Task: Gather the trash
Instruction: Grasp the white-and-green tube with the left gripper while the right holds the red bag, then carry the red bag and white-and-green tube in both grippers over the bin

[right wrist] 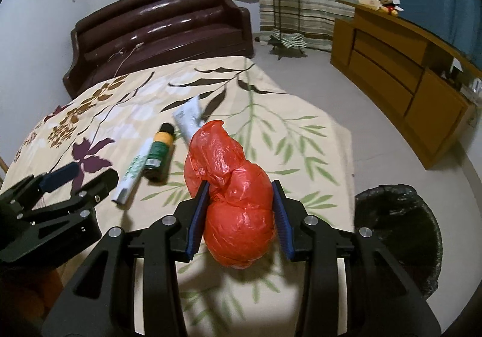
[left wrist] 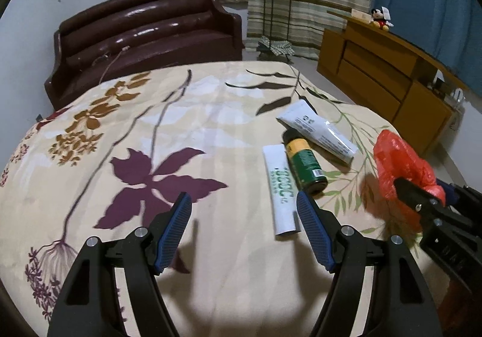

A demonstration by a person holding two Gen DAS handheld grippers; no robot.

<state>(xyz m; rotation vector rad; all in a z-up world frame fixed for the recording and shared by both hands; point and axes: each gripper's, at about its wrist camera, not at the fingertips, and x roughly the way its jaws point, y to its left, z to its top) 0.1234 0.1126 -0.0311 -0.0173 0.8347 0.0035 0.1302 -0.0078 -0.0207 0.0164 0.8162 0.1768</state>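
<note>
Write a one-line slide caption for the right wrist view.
Right gripper clamps a red plastic bag above the floral bedspread, black-lined bin at right.

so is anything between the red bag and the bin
Nothing visible. The right gripper holds the red bag over the bed's right part, and the black-lined bin stands on the floor just past the bed's edge, its mouth open. The tubes and the can lie to the left, off that path.
</note>
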